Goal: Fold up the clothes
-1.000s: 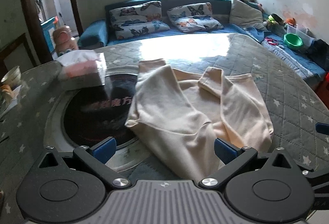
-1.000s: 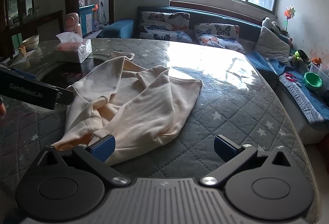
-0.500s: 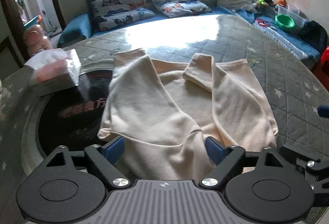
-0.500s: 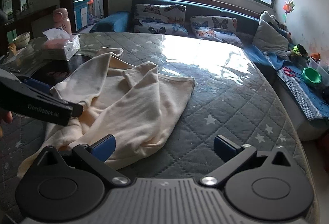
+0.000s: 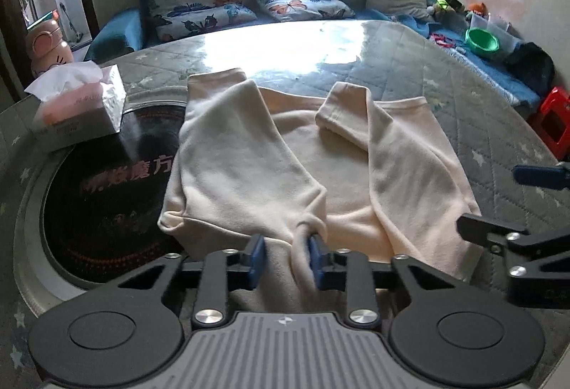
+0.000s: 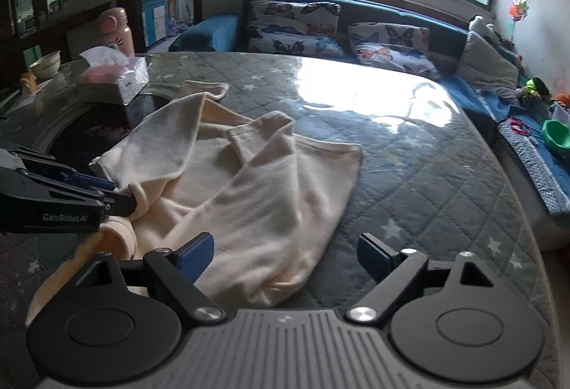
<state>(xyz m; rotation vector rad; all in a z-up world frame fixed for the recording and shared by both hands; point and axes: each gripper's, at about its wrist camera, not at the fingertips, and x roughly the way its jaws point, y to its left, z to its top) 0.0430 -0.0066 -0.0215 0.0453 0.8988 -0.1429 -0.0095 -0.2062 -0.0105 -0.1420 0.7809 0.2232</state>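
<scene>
On round table (image 5: pixel 498 125) w/ grey quilted star-print cover: cream sweatshirt (image 5: pixel 409 168) lies spread across centre, both sleeves folded inward over body, left part overlapping dark glass turntable (image 5: pixel 99 203) set into table top. Behind table, blue sofa (image 6: pixel 402 16) w/ butterfly cushions (image 5: pixel 199 7) under bright window.

Tissue box (image 5: pixel 78 111) sits at far-left edge of turntable, near sweatshirt's left sleeve cuff but apart from it. Pink bottle (image 6: pixel 115 29) stands behind box; green bowl (image 5: pixel 481 40) far right on blue mat, well apart from table.

L gripper (image 5: pixel 286 255): jaws have just been closing, now pinched on bunched fold of sweatshirt's near hem; cloth puckers up btwn blue pads. Right-wrist view shows same grip side-on, fabric drawn toward fingertips (image 6: pixel 121 201).

R gripper (image 6: pixel 285 248): jaws have just been closing a little but stand wide; left finger over sweatshirt's near-right corner, right finger over bare cover. Not pressing cloth.
</scene>
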